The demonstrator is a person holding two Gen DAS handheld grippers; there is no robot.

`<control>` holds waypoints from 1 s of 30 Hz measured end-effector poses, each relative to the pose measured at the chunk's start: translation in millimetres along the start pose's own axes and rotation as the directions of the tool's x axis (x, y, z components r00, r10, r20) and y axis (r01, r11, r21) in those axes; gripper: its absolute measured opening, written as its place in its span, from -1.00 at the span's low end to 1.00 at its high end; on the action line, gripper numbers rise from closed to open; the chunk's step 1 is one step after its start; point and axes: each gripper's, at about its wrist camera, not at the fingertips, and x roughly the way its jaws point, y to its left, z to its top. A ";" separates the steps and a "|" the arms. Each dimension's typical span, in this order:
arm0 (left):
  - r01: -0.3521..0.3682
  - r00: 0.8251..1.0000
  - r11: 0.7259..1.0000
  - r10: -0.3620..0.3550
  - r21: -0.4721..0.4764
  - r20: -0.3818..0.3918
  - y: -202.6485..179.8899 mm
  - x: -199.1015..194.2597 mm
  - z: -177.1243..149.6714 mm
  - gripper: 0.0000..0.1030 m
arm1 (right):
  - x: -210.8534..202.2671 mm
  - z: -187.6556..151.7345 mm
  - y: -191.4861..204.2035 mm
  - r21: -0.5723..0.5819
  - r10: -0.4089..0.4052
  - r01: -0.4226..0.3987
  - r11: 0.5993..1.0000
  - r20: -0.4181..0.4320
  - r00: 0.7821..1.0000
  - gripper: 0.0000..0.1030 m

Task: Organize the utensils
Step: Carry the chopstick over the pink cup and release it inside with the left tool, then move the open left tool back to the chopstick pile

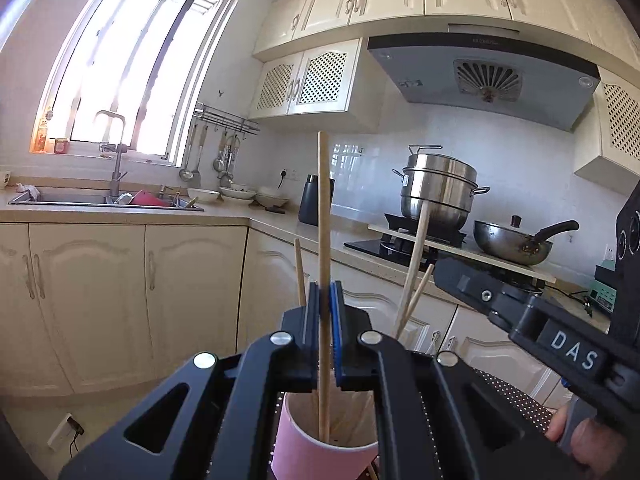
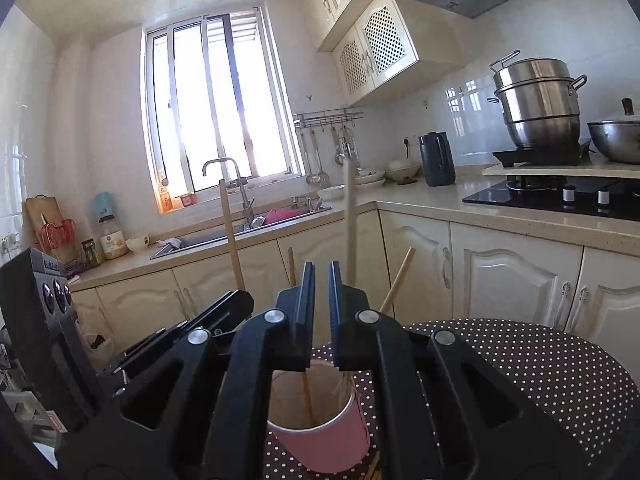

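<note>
**Wooden chopstick held upright over a pink cup**

Cream cabinets [image 1: 120,300] run along the kitchen wall under a pale counter [image 1: 224,216], with a bright window [image 1: 132,72] above the sink [image 1: 100,199]. Further along the counter, a steel steamer pot [image 1: 438,190] stands on the stove [image 1: 404,242] beside a dark wok [image 1: 512,242], under a grey range hood [image 1: 480,76]. A dark kettle [image 2: 437,159] stands on the counter near the corner.

Close to both cameras is a round table covered with a dark, white-dotted cloth [image 2: 540,372]. On it stands a pink cup [image 2: 324,444], open end up, directly below both grippers.

The left gripper [image 1: 325,300] is clenched on a single wooden chopstick [image 1: 323,208]. The stick's long axis runs almost straight up and down: its upper end rises well above the jaws, and its lower end reaches down into the cup's mouth. The blue pads press against it from both sides.

The right gripper [image 2: 319,280] is closed with nothing seen between its jaws, which stand just apart above the cup. In the left wrist view, its black body reaches in from the right, with part of a hand [image 1: 580,440] on its grip.

Several other chopsticks [image 1: 412,276] already stand in the cup, leaning outward at different angles, tips down and upper ends fanned apart. One [image 2: 306,396] rests against the cup's inner wall in the right wrist view.
</note>
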 end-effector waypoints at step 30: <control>-0.043 0.993 0.996 0.051 0.078 -0.107 -19.8 -84.7 16.2 0.26 | -85.9 -13.4 23.3 0.029 -0.082 0.085 0.996 -0.087 0.993 -0.85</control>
